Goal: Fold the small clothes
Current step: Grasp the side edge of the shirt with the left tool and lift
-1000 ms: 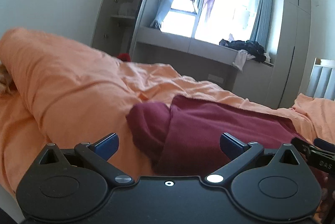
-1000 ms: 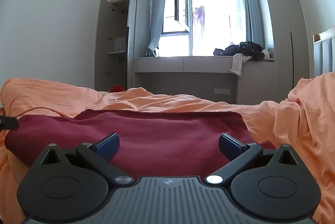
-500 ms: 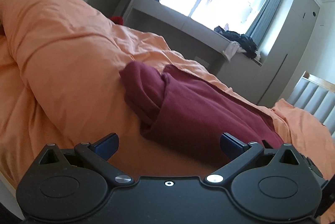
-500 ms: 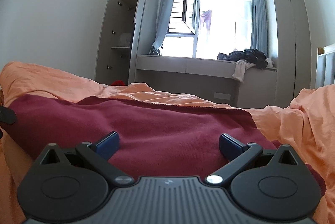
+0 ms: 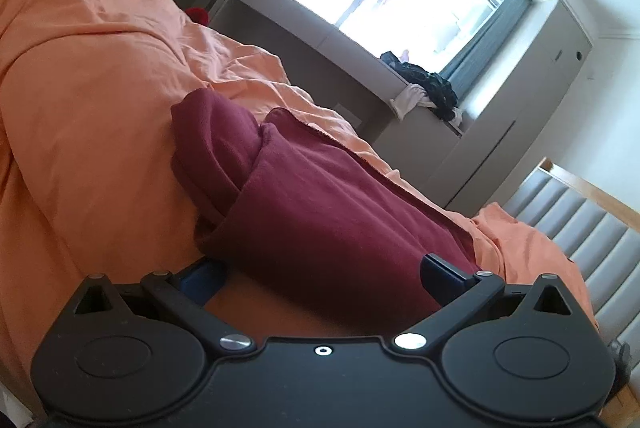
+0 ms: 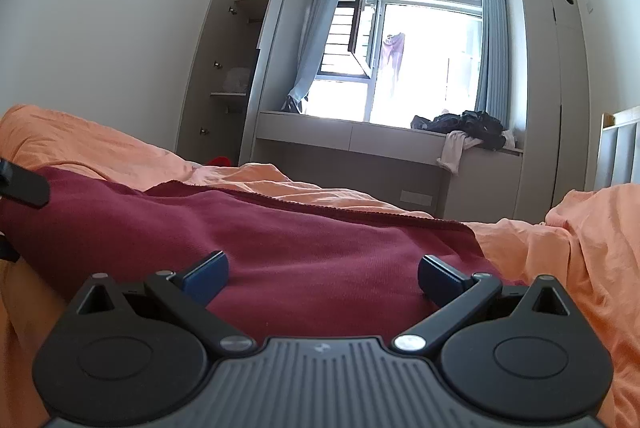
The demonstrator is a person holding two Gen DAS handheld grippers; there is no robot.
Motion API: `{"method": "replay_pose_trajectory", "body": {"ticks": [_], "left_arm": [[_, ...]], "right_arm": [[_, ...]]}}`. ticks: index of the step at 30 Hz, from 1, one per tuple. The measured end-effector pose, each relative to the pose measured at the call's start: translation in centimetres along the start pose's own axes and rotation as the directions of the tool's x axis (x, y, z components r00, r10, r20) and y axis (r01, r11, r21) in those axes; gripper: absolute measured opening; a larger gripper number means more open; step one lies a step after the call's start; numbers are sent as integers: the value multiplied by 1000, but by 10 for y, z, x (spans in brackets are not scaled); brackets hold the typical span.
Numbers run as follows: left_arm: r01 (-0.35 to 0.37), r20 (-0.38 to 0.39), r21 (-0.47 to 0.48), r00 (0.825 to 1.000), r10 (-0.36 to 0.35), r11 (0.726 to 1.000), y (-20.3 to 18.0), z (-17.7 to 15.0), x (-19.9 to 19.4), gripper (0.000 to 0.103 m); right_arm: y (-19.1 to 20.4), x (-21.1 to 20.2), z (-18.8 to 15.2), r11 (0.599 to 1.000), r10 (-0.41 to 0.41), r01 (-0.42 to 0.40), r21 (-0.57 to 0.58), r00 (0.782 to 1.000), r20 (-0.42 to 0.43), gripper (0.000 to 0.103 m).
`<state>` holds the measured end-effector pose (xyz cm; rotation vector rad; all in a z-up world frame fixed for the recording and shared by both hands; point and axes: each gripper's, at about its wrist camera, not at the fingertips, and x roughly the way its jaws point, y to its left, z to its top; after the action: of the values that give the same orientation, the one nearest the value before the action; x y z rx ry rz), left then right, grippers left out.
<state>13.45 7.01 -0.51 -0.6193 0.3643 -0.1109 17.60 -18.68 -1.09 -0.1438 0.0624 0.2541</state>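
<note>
My left gripper is spread wide, its blue-tipped fingers far apart and pinching nothing; the near edge of the maroon garment lies between them, its fabric reaching up to the right tip, though I cannot tell whether the pads touch it; the left tip sits low against the orange duvet, just beside the garment's rolled edge. My right gripper is equally splayed, holding nothing; its fingers hover just over the same maroon garment, which spreads flat ahead of me across the orange duvet, its hemmed far edge running from left to right; at the far left of that view a black part of the other gripper sits at the garment's end. In the left wrist view the garment's left end is folded over into a thick roll; the rest lies flat towards the padded headboard. I can read no writing; only a small emblem on the right gripper's grey ribbed housing, too small to make out.
</note>
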Motion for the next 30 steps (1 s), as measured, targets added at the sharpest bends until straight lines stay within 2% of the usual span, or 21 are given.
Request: {"method": "replay_pose_trajectory", "body": {"ticks": [7,10,13,15,17,20,23,26,27,30], "left_arm": [[-43,11,74,999,42,996,-12,-8,5,102],[-43,16,60,999,42,997,-10,-10,4,102],[34,17,-23,999,-34,999,-1,-10,1,102],[102,21,-114,995,-100,988,9,-9,0,102],[113,33,-154,994,-109,982,14,-9,1,102],[84,42,-135,996,-79,987,9,-9,5,102],[32,69,-64,997,-27,997,-4,-5,8,102],[18,87,-28,996,-15,999,-15,2,12,102],[7,86,-24,996,-5,1000,-18,4,14,102],[-84,33,-41,996,86,996,-21,8,32,102]], "right_arm": [[1,0,-3,1000,-16,16,2,1000,2,103],[2,-1,-4,1000,-27,27,5,1000,4,103],[2,-2,-6,999,-38,38,2,999,8,103],[2,-2,-7,999,-41,41,5,999,8,103],[1,-1,-7,999,-40,40,12,999,5,103],[0,-1,-8,999,-39,39,22,999,0,103],[0,-1,-8,999,-42,42,22,999,-1,103],[0,-1,-8,999,-45,45,21,999,-3,103],[0,-1,-8,999,-45,45,20,999,-4,103],[0,-2,-7,999,-45,46,19,999,-7,103]]}}
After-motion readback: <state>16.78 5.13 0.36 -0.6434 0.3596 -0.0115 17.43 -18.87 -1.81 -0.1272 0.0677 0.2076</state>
